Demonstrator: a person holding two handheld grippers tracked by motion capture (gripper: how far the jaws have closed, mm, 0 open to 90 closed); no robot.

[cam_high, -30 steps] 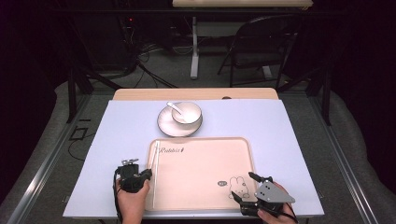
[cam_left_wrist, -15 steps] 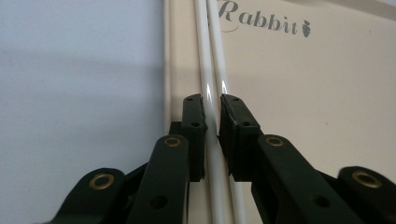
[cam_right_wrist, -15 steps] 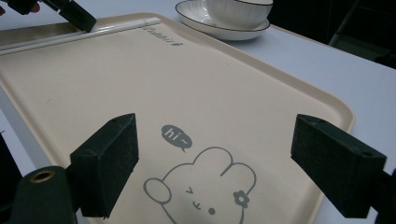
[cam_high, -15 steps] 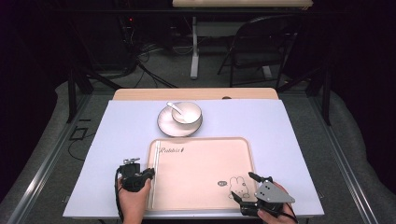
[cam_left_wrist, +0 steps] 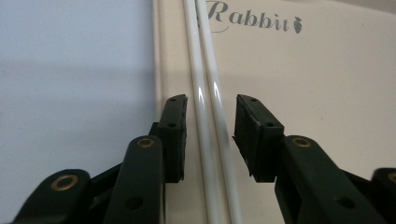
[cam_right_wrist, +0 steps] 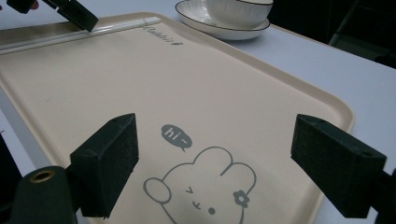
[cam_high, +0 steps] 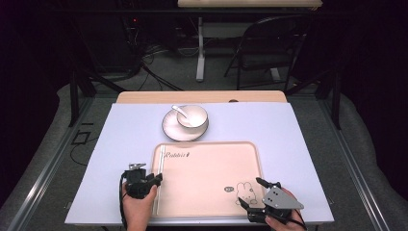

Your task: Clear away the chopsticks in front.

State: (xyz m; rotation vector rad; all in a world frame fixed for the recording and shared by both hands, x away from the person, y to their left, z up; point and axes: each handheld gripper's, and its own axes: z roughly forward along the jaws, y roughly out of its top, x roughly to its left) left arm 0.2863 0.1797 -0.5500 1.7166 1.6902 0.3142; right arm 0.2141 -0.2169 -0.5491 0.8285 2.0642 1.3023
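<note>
Two white chopsticks [cam_left_wrist: 205, 70] lie side by side along the left edge of a cream tray [cam_high: 211, 178] printed "Rabbit". My left gripper [cam_left_wrist: 210, 105] straddles them low over the tray. Its jaws have just been opening, and the pads stand off both sticks with a small gap on each side. From above, the left gripper [cam_high: 156, 179] sits at the tray's left rim over the chopsticks [cam_high: 160, 163]. My right gripper [cam_right_wrist: 217, 140] is open wide over the rabbit drawing, at the tray's front right corner [cam_high: 249, 191], with nothing between its jaws.
A white bowl [cam_high: 191, 115] with a spoon [cam_high: 178, 109] stands on a white plate [cam_high: 185, 129] just beyond the tray. The pale blue table cover [cam_high: 298, 134] ends at the near edge by both hands. A chair [cam_high: 260, 48] and table legs stand on the floor behind.
The left gripper's jaws stand a little wider apart than before. Both hands, the chopsticks and the tray stay where they were.
</note>
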